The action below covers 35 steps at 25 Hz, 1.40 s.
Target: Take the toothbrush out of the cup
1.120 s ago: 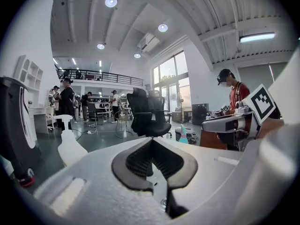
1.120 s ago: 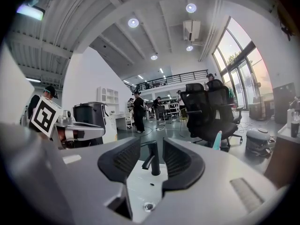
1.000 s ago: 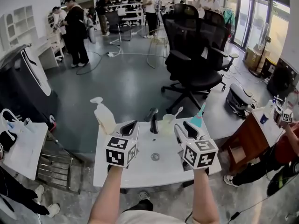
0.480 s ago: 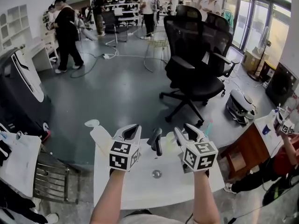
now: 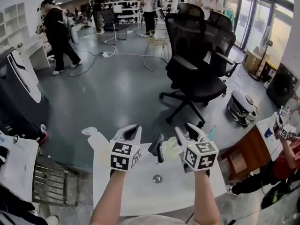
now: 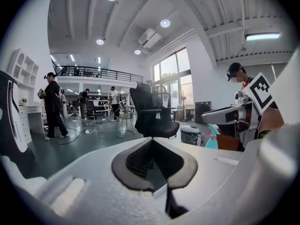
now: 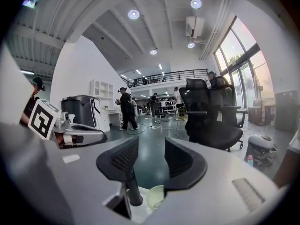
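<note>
A pale cup (image 5: pixel 170 147) stands on the white sink top (image 5: pixel 140 191), just right of the black faucet (image 5: pixel 157 147). My right gripper (image 5: pixel 185 130) hangs right of the cup and hides part of it. Its jaws are opening, with nothing between the pads. In the right gripper view the cup (image 7: pixel 156 198) and the faucet (image 7: pixel 132 191) show low under the right gripper (image 7: pixel 151 154). I cannot make out the toothbrush. My left gripper (image 5: pixel 133 128) hovers left of the faucet. Its pads meet at the tip in the left gripper view (image 6: pixel 151 142), holding nothing.
A white soap dispenser (image 5: pixel 95 136) stands at the sink top's far left corner and a teal bottle (image 5: pixel 212 132) at its far right. The drain (image 5: pixel 157 178) lies near me. Black office chairs (image 5: pixel 197 64) stand beyond. A wooden cabinet (image 5: pixel 248 158) is right, a metal rack (image 5: pixel 54 184) left.
Both grippers have moved forward to either side of the faucet. The right jaws have widened. The cup, once in plain sight between the grippers, is now partly behind the right one.
</note>
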{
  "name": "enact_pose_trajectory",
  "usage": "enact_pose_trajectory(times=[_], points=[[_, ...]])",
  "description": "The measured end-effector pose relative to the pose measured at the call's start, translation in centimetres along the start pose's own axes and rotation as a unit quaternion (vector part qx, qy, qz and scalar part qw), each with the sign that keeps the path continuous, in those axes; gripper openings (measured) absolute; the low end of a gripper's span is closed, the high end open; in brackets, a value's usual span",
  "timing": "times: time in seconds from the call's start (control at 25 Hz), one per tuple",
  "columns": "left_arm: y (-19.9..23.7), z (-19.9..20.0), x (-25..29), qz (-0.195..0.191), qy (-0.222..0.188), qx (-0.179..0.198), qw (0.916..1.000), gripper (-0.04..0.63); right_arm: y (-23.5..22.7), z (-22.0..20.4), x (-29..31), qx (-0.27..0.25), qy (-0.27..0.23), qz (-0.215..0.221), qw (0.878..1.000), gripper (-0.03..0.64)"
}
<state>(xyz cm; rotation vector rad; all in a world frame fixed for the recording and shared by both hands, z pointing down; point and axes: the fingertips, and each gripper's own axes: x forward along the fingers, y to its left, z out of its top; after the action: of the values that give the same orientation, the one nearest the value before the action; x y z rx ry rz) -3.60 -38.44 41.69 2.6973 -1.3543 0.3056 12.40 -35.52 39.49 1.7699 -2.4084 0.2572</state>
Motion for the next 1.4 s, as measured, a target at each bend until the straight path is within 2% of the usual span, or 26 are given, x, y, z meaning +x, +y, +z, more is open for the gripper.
enact_pose_trajectory(times=[0.24,0.72,1.08,1.4], points=[[-0.7,-0.2,0.4,0.003,0.006,0.004,1.0,0.0,-1.3,-0.2,-0.2,0.006,-0.001,-0.001,1.0,0.173],[-2.3,0.1,1.5,0.059,0.01,0.003,0.9982,0.0,-5.0,-1.1,0.2,0.013,0.003,0.034,0.999,0.176],[-2.8,-0.3,1.5,0.072,0.018,0.004,0.9972,0.0,-6.7,-2.9,0.5,0.036,0.011,0.029,0.999,0.189],[-2.9,-0.7,1.5,0.069,0.026,0.008,0.9972,0.0,-7.4,-5.4,0.8,0.056,0.032,0.012,0.998,0.19]])
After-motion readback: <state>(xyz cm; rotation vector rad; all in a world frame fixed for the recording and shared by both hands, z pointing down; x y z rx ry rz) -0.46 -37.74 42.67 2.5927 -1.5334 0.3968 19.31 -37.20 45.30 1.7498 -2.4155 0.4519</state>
